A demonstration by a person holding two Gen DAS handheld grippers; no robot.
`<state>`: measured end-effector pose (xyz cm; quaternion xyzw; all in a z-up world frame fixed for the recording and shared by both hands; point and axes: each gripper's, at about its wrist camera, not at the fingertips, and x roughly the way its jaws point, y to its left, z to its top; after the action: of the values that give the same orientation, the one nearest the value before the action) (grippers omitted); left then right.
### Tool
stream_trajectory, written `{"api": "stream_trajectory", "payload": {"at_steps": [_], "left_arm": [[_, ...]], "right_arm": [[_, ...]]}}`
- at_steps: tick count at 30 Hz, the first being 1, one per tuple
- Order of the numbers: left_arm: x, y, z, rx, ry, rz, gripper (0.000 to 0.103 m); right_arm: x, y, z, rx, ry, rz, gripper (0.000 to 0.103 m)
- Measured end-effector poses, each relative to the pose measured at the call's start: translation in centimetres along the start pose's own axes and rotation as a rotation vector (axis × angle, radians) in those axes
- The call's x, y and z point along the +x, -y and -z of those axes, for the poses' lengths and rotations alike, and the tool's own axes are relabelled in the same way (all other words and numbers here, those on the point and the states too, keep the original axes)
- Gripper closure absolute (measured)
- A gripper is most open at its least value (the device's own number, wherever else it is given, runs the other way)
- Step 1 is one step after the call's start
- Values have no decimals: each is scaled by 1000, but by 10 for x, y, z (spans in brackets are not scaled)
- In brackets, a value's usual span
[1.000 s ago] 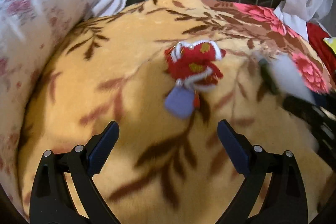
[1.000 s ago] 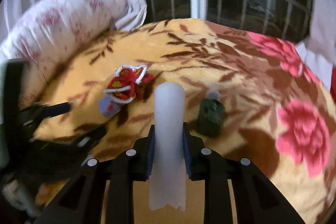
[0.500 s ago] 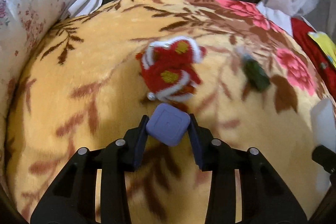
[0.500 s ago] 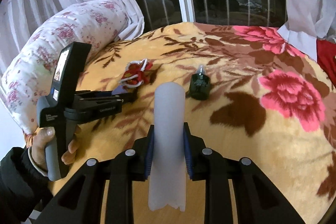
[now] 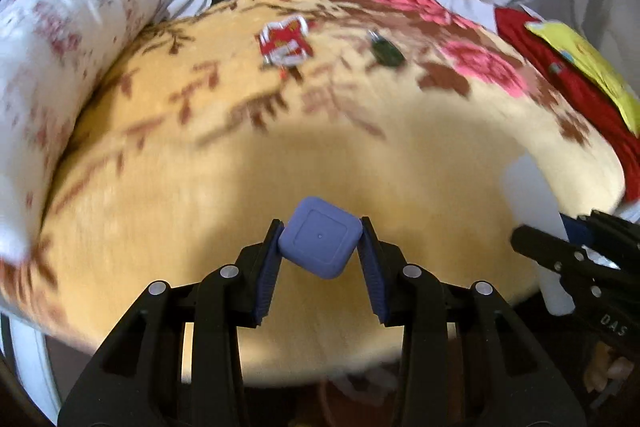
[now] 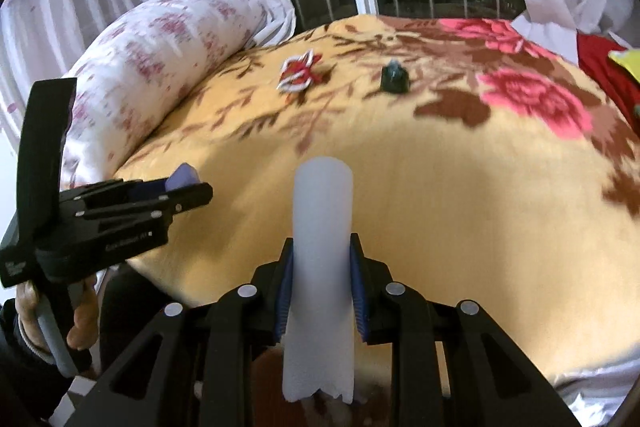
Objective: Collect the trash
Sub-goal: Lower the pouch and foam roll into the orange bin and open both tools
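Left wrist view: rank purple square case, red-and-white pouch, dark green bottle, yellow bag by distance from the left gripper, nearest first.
1. Purple square case, clamped in the left gripper.
2. Red-and-white pouch, far up the blanket, centre-left; roughly level with 3, too close to call.
3. Dark green bottle, right of the pouch.
4. Yellow bag, far right edge, on red cloth.

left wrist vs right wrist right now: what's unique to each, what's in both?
Left wrist only: the flat square face of the purple case clamped in the left gripper, and more of the yellow item on red cloth.
Right wrist only: the hand holding the left gripper, and the white tube head-on in the right gripper.
Both: floral blanket, red ornament, dark bottle, pillow.
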<state>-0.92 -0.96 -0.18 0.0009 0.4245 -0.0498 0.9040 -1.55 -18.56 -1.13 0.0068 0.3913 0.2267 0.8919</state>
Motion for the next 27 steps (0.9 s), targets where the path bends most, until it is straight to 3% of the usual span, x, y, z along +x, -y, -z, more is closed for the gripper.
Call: {"api": "stream_trajectory", "payload": {"at_steps": [6,10,20,21,23,24,25,27], "left_arm": [[-18,25,69,-7,-47,21,66],[-10,36,98,0,-96,22,66],[25,43,130,-4,-237,46,66],[28,44,132,-1,-248,46,66],[35,45,134,7,-281,36,63],[38,45,136,10,-296,29,52],[40,44,137,7,-304,31,45],[41,42,137,-2,-309,40,45]], "right_arm": [[-30,-18,63,12,-33,14,77],[-35,-22,98,13,-66,45,77],[-17,-14,138,70,-182,65,75],[-15,-13,139,74,-188,67,72],[-10,-12,140,79,-202,73,56],[-9,-11,140,83,-207,79,44],[-8,-10,140,88,-207,85,43],[-6,-8,141,95,-209,83,43]]}}
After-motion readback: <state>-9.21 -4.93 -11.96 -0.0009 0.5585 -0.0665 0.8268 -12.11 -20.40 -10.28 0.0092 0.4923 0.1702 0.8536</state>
